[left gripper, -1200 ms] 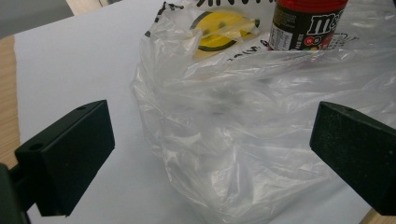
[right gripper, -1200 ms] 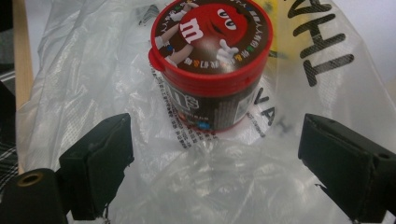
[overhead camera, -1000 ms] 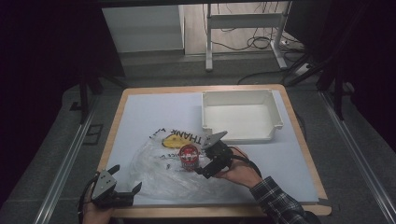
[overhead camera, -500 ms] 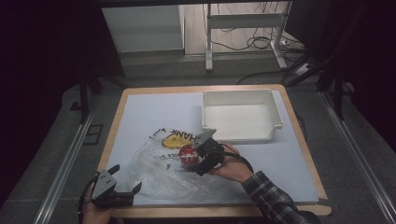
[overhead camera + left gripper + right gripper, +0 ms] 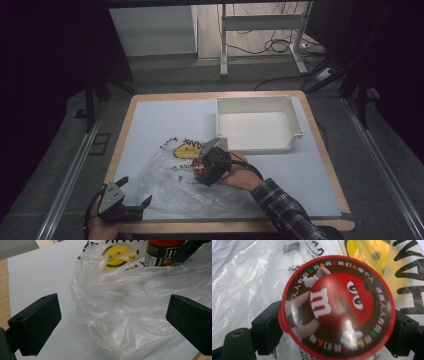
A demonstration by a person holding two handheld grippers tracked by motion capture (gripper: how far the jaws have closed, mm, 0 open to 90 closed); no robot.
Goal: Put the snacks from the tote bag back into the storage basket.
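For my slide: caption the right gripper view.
Right gripper jaws closed around a red-lidded candy tub over a clear plastic bag.

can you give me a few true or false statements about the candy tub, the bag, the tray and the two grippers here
1. The right gripper has its jaws on either side of the candy tub. True; they have just been closing.
2. The white tray holds the candy tub. False: the tray has nothing in it, and the tub sits on the plastic bag.
3. The left gripper is clamped on the plastic bag. False: its jaws stand wide open, with the bag ahead of them.
4. The tub's lid is red. True.
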